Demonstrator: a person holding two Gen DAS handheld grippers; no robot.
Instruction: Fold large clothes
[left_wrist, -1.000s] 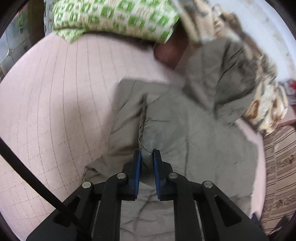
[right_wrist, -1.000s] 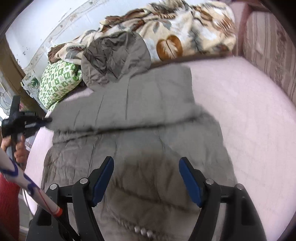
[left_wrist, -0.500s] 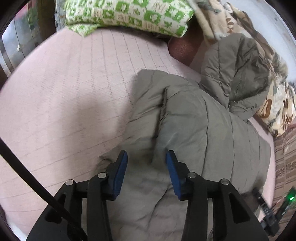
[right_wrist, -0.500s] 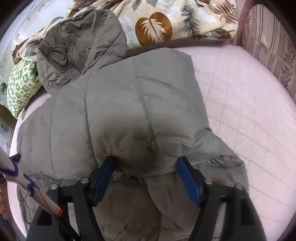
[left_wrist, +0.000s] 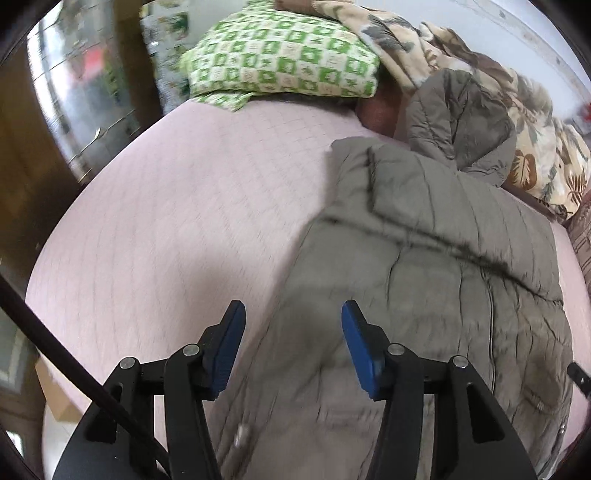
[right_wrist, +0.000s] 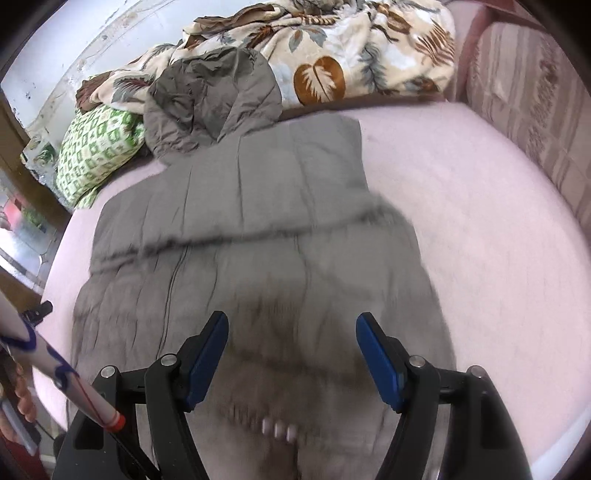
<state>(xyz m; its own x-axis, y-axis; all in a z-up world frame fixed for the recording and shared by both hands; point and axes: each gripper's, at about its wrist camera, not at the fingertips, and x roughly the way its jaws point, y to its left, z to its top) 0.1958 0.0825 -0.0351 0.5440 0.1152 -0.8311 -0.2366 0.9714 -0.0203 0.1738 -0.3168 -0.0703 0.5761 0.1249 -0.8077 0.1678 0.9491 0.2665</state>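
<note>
A grey-green padded jacket (right_wrist: 258, 236) lies spread on a bed covered with a pale pink quilted sheet (left_wrist: 177, 229). Its hood (right_wrist: 214, 99) rests at the far end against a crumpled blanket printed with brown and grey leaves (right_wrist: 332, 48). A sleeve is folded flat across the chest, forming a ridge from side to side. A green-and-white checked pillow (left_wrist: 280, 55) sits at the head of the bed, just beside the hood and the blanket.

In the left wrist view, the left gripper (left_wrist: 291, 347) hangs above the near left edge of the jacket, where grey fabric meets pink sheet. Its blue-padded fingers (left_wrist: 229, 350) are partly apart and opening, with nothing pinched; the cloth lies below them, not touched by the pads.

In the right wrist view, the right gripper (right_wrist: 291, 363) hovers over the lower body of the jacket, casting a dark shadow on it. Its fingers (right_wrist: 380, 362) stand wide apart and grip nothing. A few pale snap fasteners (right_wrist: 279, 430) show blurred near the hem. At the left edge of this view part of a hand (right_wrist: 22, 398) is visible, with a white tube marked in blue (right_wrist: 62, 376) crossing in front.
</note>
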